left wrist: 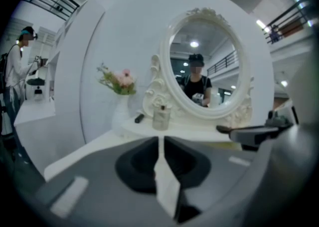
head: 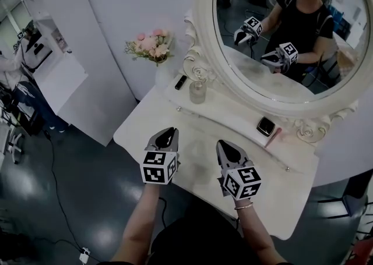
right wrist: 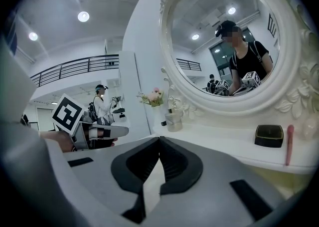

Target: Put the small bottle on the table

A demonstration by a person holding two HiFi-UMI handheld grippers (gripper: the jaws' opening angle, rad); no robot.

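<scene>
— Bottle first: where does it stand?

— The small bottle (head: 197, 91) is upright on the raised shelf (head: 233, 117) of a white dressing table (head: 137, 127). It sits close under the lower left curve of the oval mirror (head: 203, 31) and its carved frame. The bottle is clear glass with a dark top. A small dark object (head: 180, 82) lies just beside it, on its left in the head view; I cannot tell what that is.

— And the two tools?

— The person holds both over the lower tabletop, side by side and apart from each other, with the jaws pointing toward the mirror. On the left gripper (left wrist: 159, 140) the jaws stand all but together. Only a thin slit shows between the tips, and nothing sits in it. On the right gripper (right wrist: 159, 139) the jaw tips touch, and it too is empty. Both are well apart from the bottle, which shows beyond the jaw tips in each gripper view.

— What else is on the shelf?

— Toward its right end a black square case (head: 266, 126) lies flat. A pink stick-shaped item (head: 275, 135) lies just beside it.

— Anything around the table?

— Pink flowers (head: 150, 45) stand at the far left, against the white wall. The mirror reflects the person, in a black top, holding both marker cubes. Another person (left wrist: 14, 66), dressed in white, stands in the background on the left.
</scene>
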